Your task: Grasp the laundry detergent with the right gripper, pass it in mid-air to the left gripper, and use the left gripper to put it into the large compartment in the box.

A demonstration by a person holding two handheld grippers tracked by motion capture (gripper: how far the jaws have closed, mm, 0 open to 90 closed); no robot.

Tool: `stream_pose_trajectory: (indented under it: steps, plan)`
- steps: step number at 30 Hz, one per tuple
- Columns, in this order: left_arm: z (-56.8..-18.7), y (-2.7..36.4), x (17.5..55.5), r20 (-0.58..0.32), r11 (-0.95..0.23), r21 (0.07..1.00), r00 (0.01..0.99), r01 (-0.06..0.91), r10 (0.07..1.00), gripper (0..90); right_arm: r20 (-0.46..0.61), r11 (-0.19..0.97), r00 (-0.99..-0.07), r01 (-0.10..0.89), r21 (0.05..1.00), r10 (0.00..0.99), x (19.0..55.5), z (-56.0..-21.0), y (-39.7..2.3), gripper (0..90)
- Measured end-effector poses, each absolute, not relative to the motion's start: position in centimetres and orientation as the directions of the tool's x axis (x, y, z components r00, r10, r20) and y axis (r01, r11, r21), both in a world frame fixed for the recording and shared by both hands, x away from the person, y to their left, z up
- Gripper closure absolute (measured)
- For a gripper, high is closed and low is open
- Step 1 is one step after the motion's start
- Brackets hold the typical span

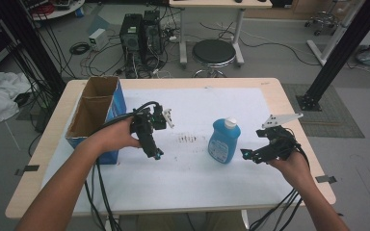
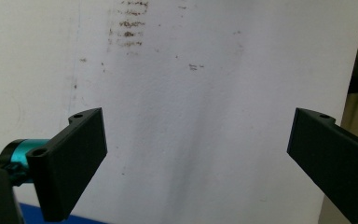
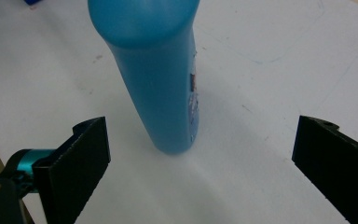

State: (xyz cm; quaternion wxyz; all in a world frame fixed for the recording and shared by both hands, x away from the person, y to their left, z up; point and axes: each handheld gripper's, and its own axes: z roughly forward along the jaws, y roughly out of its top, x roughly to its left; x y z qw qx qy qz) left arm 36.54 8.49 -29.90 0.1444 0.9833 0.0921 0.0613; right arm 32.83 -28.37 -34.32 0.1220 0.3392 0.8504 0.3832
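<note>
the blue bottle [image 1: 224, 141] stands upright on the white sheet [image 1: 192, 178] covering the table [image 1: 270, 86], right of centre and somewhat nearer the front edge than the back. its white cap [image 1: 230, 122] is on.

right gripper [image 1: 244, 154]: held just to the right of the bottle and aimed at its lower body. in the right gripper view the jaws stand spread wide, the bottle [image 3: 161, 84] ahead of the gap between them and touching neither. no grasp is made.

left gripper [image 1: 158, 155]: held over the sheet left of centre, well apart from the bottle, close to the open cardboard box [image 1: 96, 118] at the left edge. in the left gripper view its jaws are spread over bare, stained sheet [image 2: 186, 116], with nothing between them.

judgement: the work looks to be at its start. the approach to the bottle is nearly made; closing on it, lifting it and carrying it are all left. the box is a likely destination, but the pictures do not confirm that. the box interior cannot be read fully.
</note>
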Motion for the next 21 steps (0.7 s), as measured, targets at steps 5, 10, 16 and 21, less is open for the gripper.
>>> stream_pose_trajectory:
  steps: [5, 10, 16, 21]
  plan:
    - [-30.0, 8.5, 36.5, 0.094, -0.943, 0.29, 0.976, 0.161, 0.195, 4.7, 0.072, 0.425, -0.726, 0.477, 0.769, 0.684, 32.3, -35.1, -28.0, 3.1]
    - [-29.9, 8.6, 36.5, 0.096, -0.941, 0.298, 0.976, 0.159, 0.196, 4.7, 0.091, 0.385, -0.713, 0.476, 0.791, 0.695, 31.8, -35.9, -27.8, 3.1]
    - [-30.0, 8.7, 36.6, 0.096, -0.94, 0.3, 0.975, 0.164, 0.201, 4.7, 0.055, 0.368, -0.713, 0.424, 0.827, 0.699, 31.3, -36.3, -27.0, 3.1]
    - [-30.0, 8.6, 36.6, 0.095, -0.94, 0.302, 0.976, 0.16, 0.197, 4.7, 0.051, 0.358, -0.711, 0.413, 0.837, 0.701, 31.4, -36.8, -26.1, 3.1]
